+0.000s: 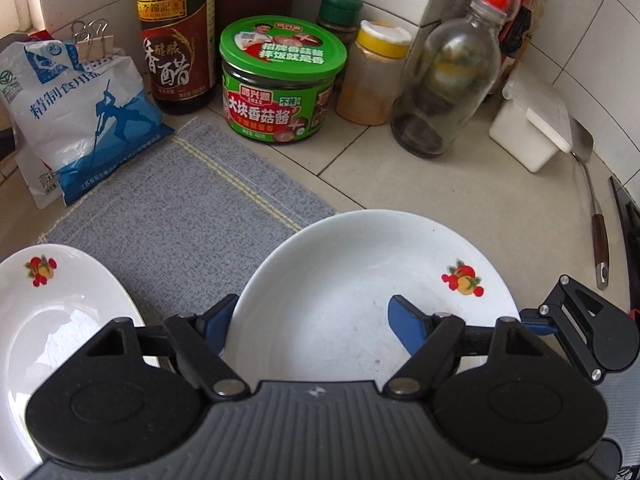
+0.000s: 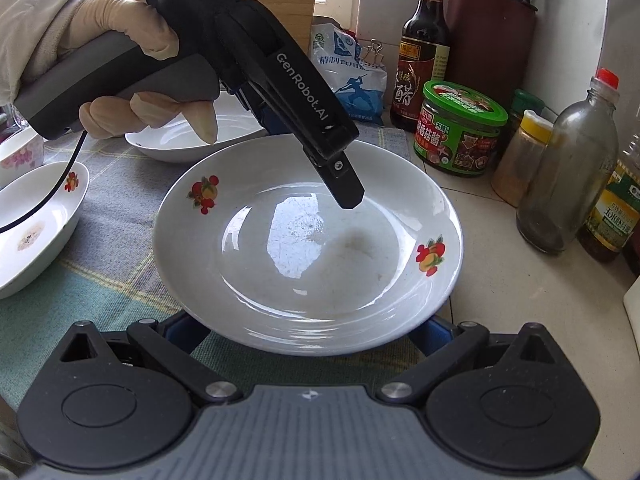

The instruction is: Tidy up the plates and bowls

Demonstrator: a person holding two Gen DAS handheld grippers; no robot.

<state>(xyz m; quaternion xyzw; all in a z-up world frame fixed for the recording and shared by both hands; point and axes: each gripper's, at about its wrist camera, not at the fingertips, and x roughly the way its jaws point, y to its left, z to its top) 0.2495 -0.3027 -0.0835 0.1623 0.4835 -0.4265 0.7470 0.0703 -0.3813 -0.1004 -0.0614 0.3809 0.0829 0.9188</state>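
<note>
A white deep plate with fruit prints lies half on the grey cloth, half on the tiled counter. My left gripper is open astride its left rim: one blue pad is outside, the other over the plate's hollow, neither pressing. In the right wrist view its finger hovers above the plate. My right gripper stands open at the near rim, its tips hidden under the plate. A second fruit plate lies to the left. A gloved hand holds the left gripper.
Behind the plate stand a salt bag, a vinegar bottle, a green-lidded jar, a yellow-capped spice jar and a glass bottle. A white box and a spatula lie right. More dishes sit left.
</note>
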